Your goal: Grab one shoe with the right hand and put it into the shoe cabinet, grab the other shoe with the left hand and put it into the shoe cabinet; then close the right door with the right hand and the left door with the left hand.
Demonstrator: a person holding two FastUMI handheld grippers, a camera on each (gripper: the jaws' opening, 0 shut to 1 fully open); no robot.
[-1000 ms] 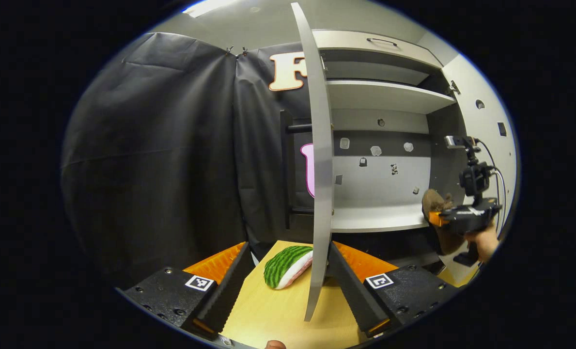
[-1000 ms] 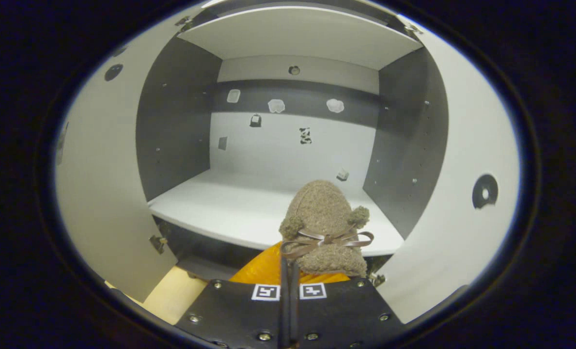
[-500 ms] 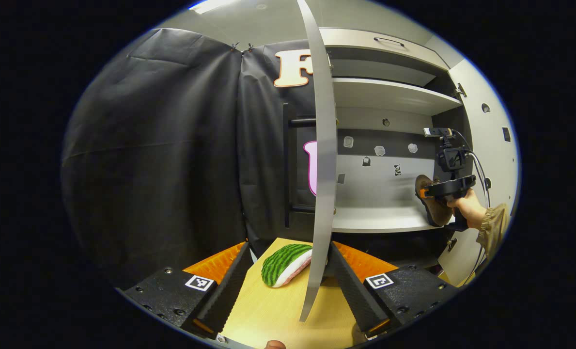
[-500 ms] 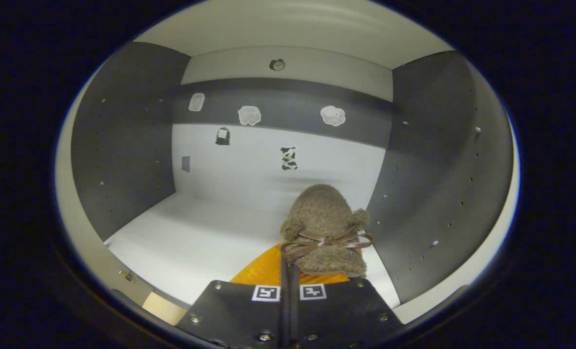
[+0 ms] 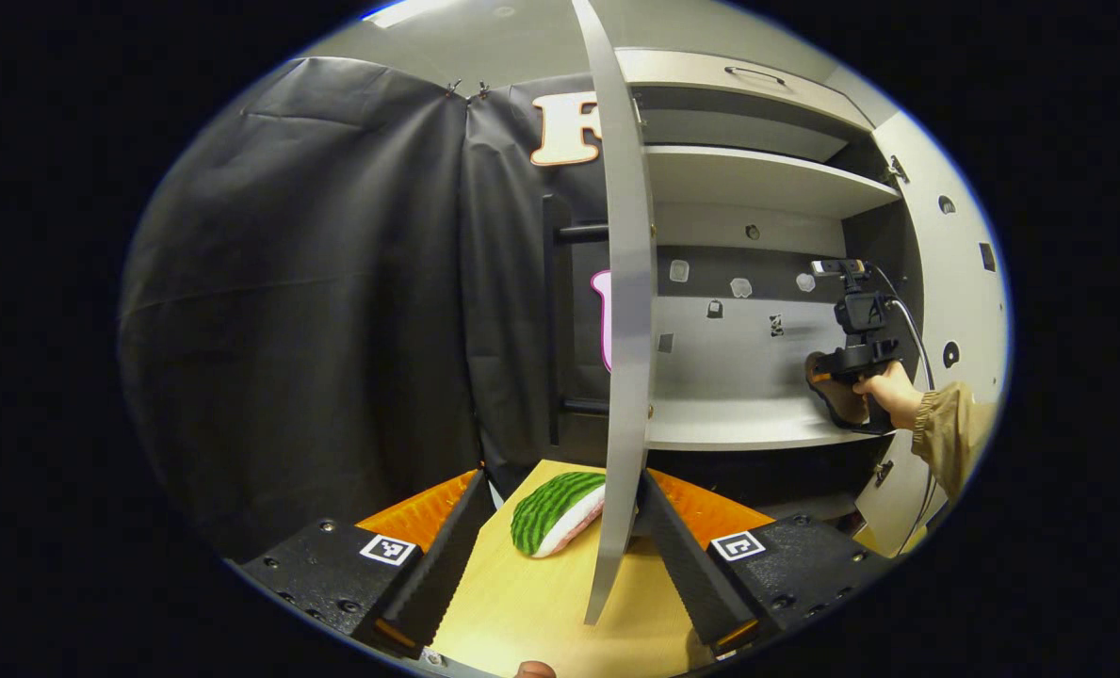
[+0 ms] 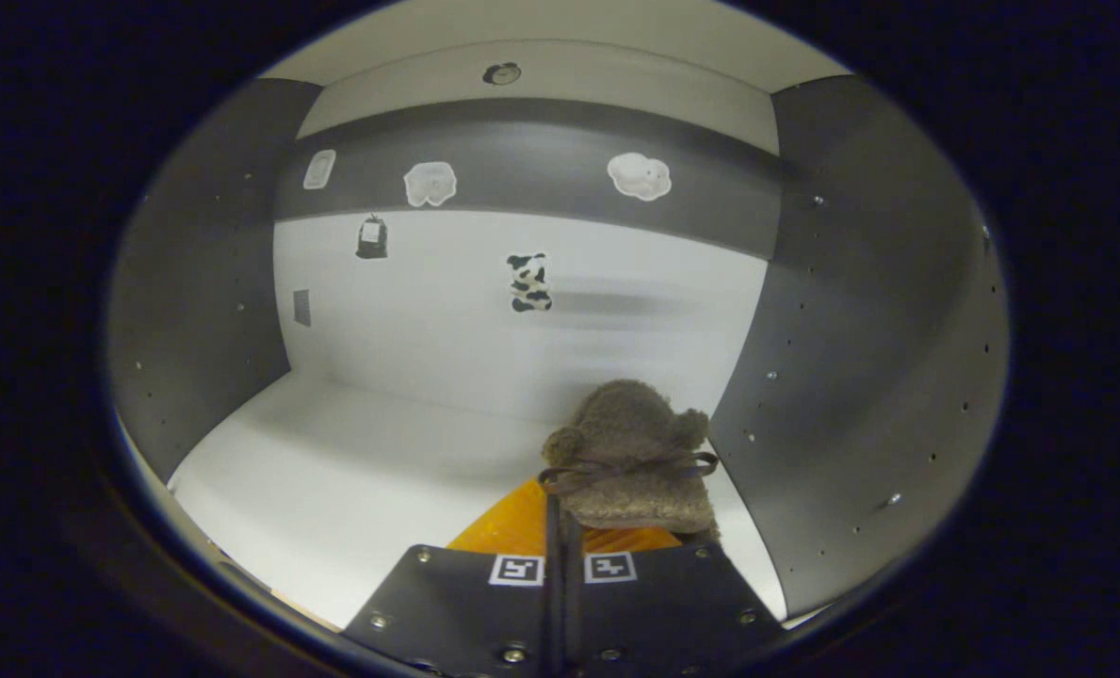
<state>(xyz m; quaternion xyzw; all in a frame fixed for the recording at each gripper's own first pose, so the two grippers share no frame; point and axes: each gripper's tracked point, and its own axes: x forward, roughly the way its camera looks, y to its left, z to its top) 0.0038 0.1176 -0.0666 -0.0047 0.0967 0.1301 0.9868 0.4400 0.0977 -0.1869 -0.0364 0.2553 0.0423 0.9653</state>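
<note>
Black draped cloth is backing the booth at 9 o'clock in the left gripper view, with the pale wooden table (image 5: 531,612) running underneath.

Change since a second ago: your right gripper (image 6: 560,556) is pushing deeper. The cabinet mouth and both doors were framing the right gripper view then; now you're seeing just the grey side walls and the white back panel with its small stickers (image 6: 528,282). From the left gripper view, your right hand (image 5: 884,391) and tan sleeve are now sitting over the white lower shelf (image 5: 738,424) at 3 o'clock.

Meaning: shoe one is nearly placed, by my read. It's hanging low over the shelf's right end, close to the right wall; contact with the board I can't confirm.

Right fingers are clamping the fuzzy brown plush slipper with a thin ribbon bow (image 6: 630,457), seen at 6 o'clock; the jaws are nearly together on it. Soft pile, so it's likely going to sag on release.

Left gripper (image 5: 560,556) is idling with fingers spread wide, gripping nothing. The green-striped, pink-edged watermelon slipper (image 5: 555,513) is lying on the table ahead of it, with the open white left door (image 5: 625,311) edge-on just beside it at 12 o'clock.

Shelves are smooth matt laminate; the doors are flat panels, both open.
</note>
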